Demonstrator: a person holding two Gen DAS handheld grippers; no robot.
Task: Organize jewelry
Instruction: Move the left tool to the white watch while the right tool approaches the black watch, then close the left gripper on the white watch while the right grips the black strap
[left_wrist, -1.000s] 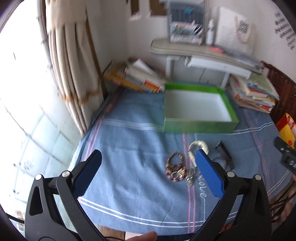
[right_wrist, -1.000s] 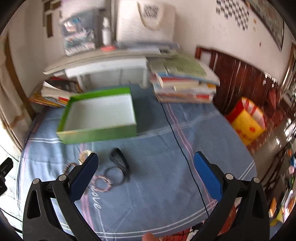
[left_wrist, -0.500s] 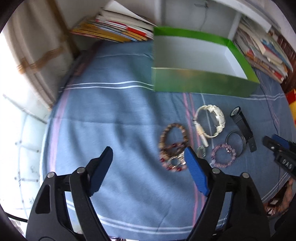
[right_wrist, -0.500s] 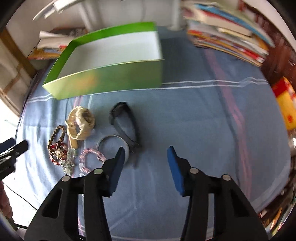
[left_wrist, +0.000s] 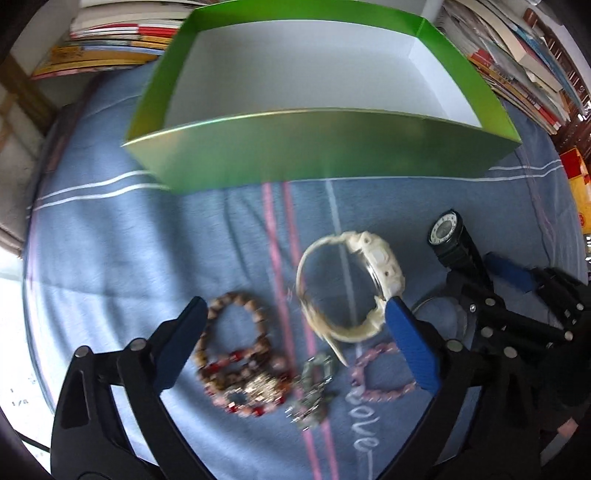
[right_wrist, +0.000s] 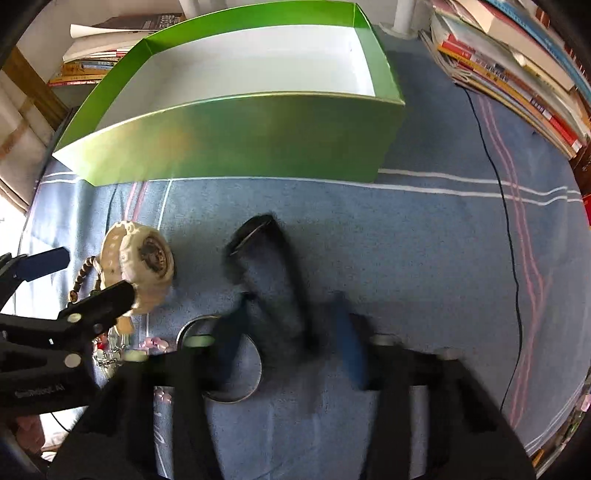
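Jewelry lies on a blue striped cloth (left_wrist: 110, 258) in front of an empty green box (left_wrist: 325, 147). My left gripper (left_wrist: 295, 306) points down over a brown bead bracelet (left_wrist: 236, 332) and a white watch (left_wrist: 351, 288). Its jaws are opening, and its right fingertip is beside the watch strap. My right gripper (right_wrist: 291, 299) straddles the strap of a black watch (right_wrist: 273, 266). Its blurred jaws are closing and a gap still shows beside the strap. A silver bangle (right_wrist: 229, 387) lies under its left finger.
A pink bead bracelet (left_wrist: 380, 380), a red bead bracelet (left_wrist: 243, 391) and a greenish charm piece (left_wrist: 314, 384) lie near the cloth's front. Book stacks (right_wrist: 517, 74) flank the box (right_wrist: 236, 144). A black cable (right_wrist: 506, 221) crosses the cloth on the right.
Both grippers came down and tilted toward the jewelry. The right jaws narrowed from wide open around the black watch. The left jaws narrowed, then widened again.
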